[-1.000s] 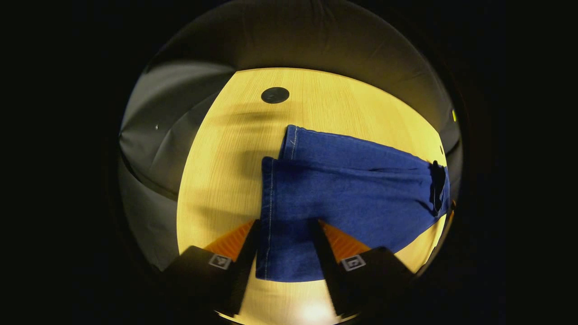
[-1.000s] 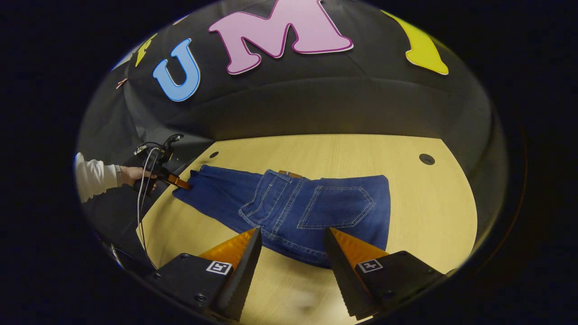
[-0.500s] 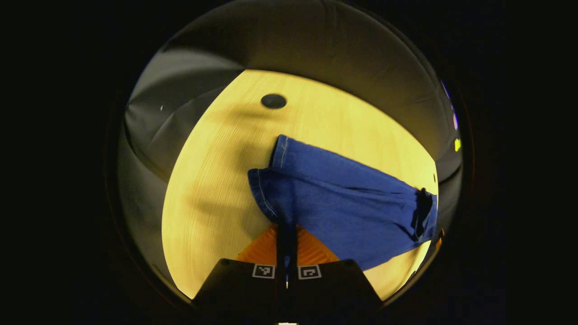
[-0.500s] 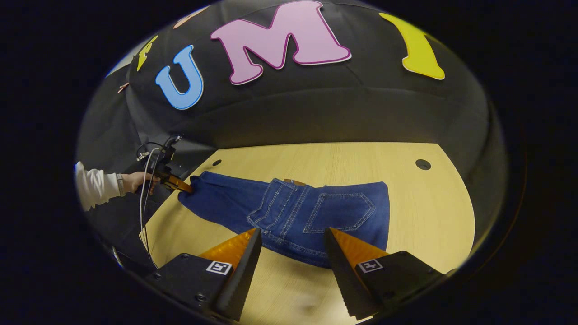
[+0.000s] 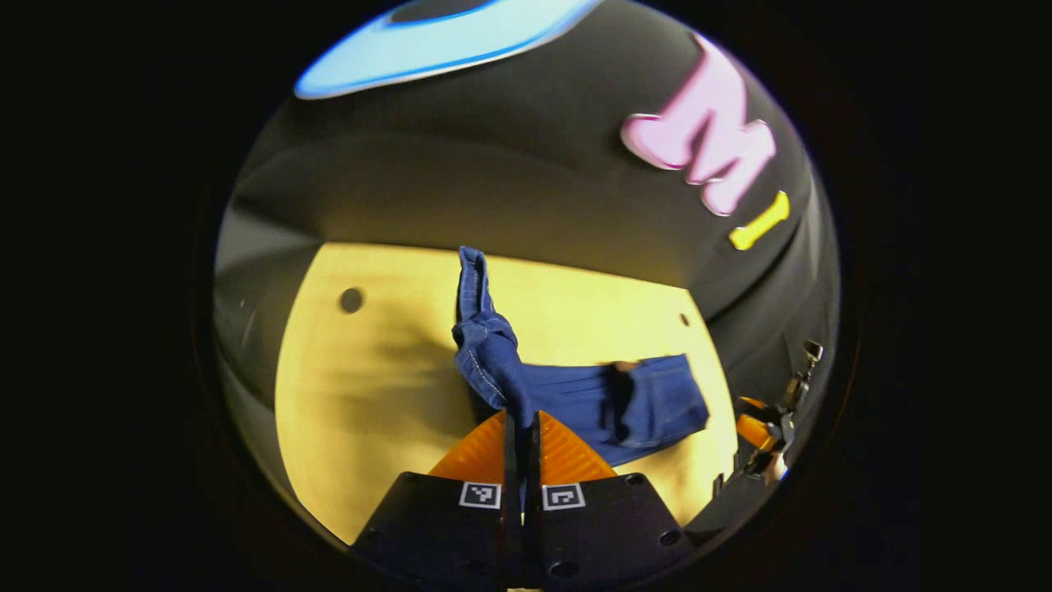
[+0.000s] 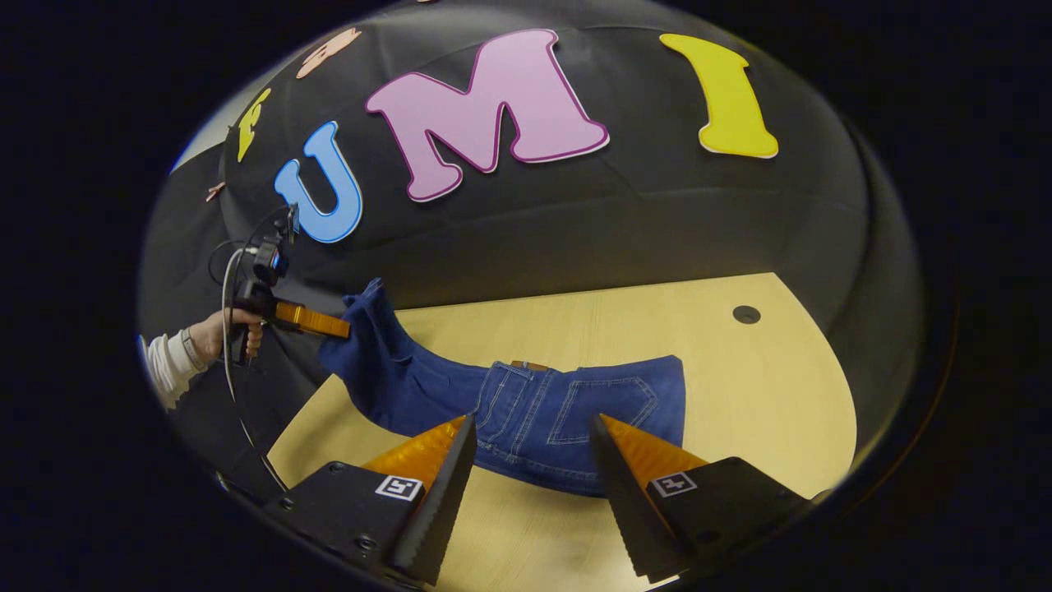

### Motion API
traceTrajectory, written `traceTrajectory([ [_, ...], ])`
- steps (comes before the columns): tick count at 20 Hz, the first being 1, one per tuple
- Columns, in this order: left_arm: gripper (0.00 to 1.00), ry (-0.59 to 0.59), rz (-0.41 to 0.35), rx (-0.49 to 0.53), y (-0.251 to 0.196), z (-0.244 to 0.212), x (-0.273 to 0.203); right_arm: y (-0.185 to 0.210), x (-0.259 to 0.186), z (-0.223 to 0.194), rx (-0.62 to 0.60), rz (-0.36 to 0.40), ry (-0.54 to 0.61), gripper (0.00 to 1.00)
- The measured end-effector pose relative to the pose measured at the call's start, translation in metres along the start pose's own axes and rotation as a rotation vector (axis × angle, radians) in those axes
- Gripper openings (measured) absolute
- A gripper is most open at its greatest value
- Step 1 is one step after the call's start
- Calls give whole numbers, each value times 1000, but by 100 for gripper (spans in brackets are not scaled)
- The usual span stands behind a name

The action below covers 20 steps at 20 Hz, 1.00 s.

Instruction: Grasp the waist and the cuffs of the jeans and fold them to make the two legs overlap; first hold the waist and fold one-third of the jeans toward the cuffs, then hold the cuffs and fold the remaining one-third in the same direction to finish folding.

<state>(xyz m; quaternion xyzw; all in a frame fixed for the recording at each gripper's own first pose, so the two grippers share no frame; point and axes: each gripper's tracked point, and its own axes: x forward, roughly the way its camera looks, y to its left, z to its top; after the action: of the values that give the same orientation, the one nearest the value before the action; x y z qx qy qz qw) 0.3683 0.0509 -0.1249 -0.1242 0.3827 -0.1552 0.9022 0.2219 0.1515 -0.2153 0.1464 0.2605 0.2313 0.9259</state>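
Observation:
Blue jeans (image 6: pixel 567 411) lie on the wooden table (image 6: pixel 740 386), folded part with a back pocket up at the right. My left gripper (image 5: pixel 519 423) is shut on the cuffs (image 5: pixel 485 345), which hang lifted above the table. From the right gripper view the left gripper (image 6: pixel 341 329) shows at the far left, held by a hand (image 6: pixel 222 329), with the leg end (image 6: pixel 370 337) raised off the table. My right gripper (image 6: pixel 532 427) stands open just in front of the folded waist part, with nothing between its fingers. It also shows in the left gripper view as the right gripper (image 5: pixel 760 432) at the far right.
The table has small round holes (image 6: pixel 746 314) (image 5: pixel 351 300) near its far corners. Black cloth walls close the booth behind the table. A cable (image 6: pixel 230 386) hangs from the left gripper's handle over the table's left edge.
My left gripper shut on the cuffs and lifted them off the table, swinging its view toward the back wall. The right gripper stayed open and rose slightly.

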Motion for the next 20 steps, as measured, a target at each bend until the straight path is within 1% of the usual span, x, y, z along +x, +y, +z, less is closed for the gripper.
traceTrajectory([
  [3, 2, -11, -91, 116, -86, 2, 40, 3, -20, 5, -14, -2, -30, 85],
  [5, 2, 16, -170, 154, -143, -11, 81, 1, -33, 8, -11, -5, -43, 85],
  [6, 2, 33, -196, 167, -163, -20, 102, 1, -39, 10, -7, -2, -51, 85],
  [8, 2, 80, -225, 166, -196, -38, 138, 1, -51, 17, -13, 9, -71, 85],
  [10, 2, 117, -242, 176, -221, -58, 168, -11, -62, 22, -19, -4, -82, 85],
  [11, 2, 131, -223, 199, -223, -66, 183, -19, -67, 23, -14, -12, -85, 85],
  [12, 2, 155, -186, 223, -223, -76, 201, -24, -70, 25, -9, -13, -88, 85],
  [14, 2, 190, -125, 238, -220, -97, 230, -38, -71, 28, -23, -21, -93, 85],
  [15, 2, 204, -103, 232, -220, -105, 240, -50, -70, 30, -41, -38, -99, 85],
  [16, 4, 216, -93, 227, -220, -113, 247, -63, -66, 34, -59, -59, -108, 84],
  [18, 7, 205, -99, 202, -226, -124, 252, -82, -58, 39, -77, -80, -117, 85],
  [19, 13, 196, -105, 183, -231, -127, 254, -87, -54, 43, -74, -78, -125, 85],
  [20, 25, 195, -115, 164, -238, -133, 254, -90, -49, 48, -65, -70, -130, 85],
])
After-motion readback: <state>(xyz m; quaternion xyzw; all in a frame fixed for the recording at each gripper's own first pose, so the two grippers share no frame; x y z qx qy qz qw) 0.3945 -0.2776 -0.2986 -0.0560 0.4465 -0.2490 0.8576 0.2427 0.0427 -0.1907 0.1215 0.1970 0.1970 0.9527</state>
